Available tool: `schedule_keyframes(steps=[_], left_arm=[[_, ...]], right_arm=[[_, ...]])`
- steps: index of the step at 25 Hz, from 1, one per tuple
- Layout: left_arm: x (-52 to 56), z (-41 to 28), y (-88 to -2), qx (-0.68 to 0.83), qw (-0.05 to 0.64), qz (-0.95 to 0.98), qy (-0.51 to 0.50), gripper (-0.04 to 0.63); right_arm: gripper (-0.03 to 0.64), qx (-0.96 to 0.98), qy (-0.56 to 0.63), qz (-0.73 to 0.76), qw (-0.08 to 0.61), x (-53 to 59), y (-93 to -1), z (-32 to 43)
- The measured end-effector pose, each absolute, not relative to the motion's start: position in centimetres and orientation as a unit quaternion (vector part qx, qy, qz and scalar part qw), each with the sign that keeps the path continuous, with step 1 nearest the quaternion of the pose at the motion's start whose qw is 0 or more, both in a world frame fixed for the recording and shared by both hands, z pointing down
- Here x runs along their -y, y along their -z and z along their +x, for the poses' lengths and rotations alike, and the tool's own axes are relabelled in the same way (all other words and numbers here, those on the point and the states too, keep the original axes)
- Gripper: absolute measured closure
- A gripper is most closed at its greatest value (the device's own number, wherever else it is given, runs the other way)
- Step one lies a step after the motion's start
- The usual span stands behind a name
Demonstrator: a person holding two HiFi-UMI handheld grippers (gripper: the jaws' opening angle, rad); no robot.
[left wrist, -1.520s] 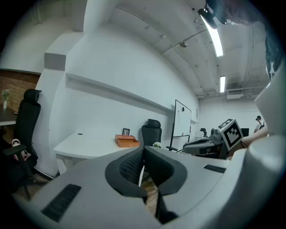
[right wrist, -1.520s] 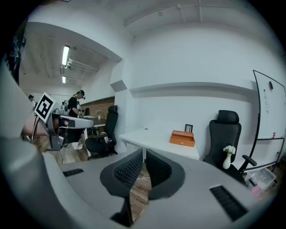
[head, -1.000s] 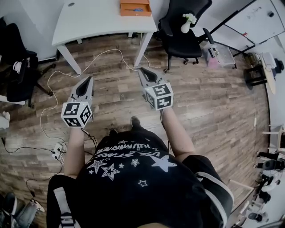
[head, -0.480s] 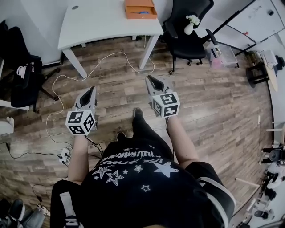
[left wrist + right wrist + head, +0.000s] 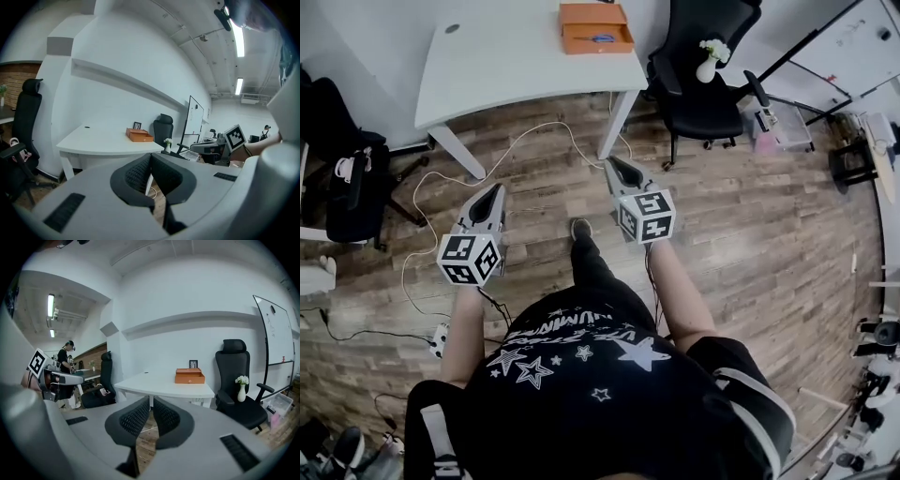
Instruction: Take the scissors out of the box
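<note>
One open orange box (image 5: 595,26) sits at the far right corner of the white desk (image 5: 506,61), one pair of blue-handled scissors (image 5: 602,38) lying inside. The two hand-held grippers, left (image 5: 494,191) and right (image 5: 614,165), hang over the wood floor (image 5: 750,216), jaws closed together, empty. The white lettering on the black star-printed T-shirt (image 5: 581,352) is unreadable.

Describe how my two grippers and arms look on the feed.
The left gripper and right gripper are pale grey wedge-shaped shells, each tapering to two jaws lined with black dotted pads. Each carries a white cube printed with black square markers. A thin dark cable seems to trail below the left one. The forearms are bare; the T-shirt is black, short-sleeved, with white stars.
</note>
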State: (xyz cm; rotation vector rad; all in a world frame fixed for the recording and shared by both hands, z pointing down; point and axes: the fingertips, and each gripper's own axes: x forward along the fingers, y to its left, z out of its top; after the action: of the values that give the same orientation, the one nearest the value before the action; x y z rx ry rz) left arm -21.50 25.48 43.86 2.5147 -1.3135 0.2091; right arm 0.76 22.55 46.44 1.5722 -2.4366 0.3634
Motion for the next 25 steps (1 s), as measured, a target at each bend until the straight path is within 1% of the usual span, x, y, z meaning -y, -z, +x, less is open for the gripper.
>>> schedule_keyframes(steps=[7, 11, 19, 25], left_arm=[[-12.1, -17.8, -43.5, 0.47, 0.136, 0.868, -0.083, 0.577], [-6.1, -15.6, -43.3, 0.482, 0.138, 0.862, -0.083, 0.577], [4.1, -12.4, -44.6, 0.522, 0.146, 0.836, -0.087, 0.577], [9.3, -10.1, -45.1, 0.529, 0.149, 0.831, -0.086, 0.577]], right_arm=[[0.56, 0.838, -0.131, 0.519, 0.104, -8.4, -46.8, 3.7], [0.56, 0.846, -0.131, 0.507, 0.103, -2.1, -46.7, 5.5], [0.56, 0.853, -0.124, 0.499, 0.091, 7.4, -46.8, 9.1], [0.56, 0.855, -0.112, 0.499, 0.089, 12.2, -46.7, 11.6]])
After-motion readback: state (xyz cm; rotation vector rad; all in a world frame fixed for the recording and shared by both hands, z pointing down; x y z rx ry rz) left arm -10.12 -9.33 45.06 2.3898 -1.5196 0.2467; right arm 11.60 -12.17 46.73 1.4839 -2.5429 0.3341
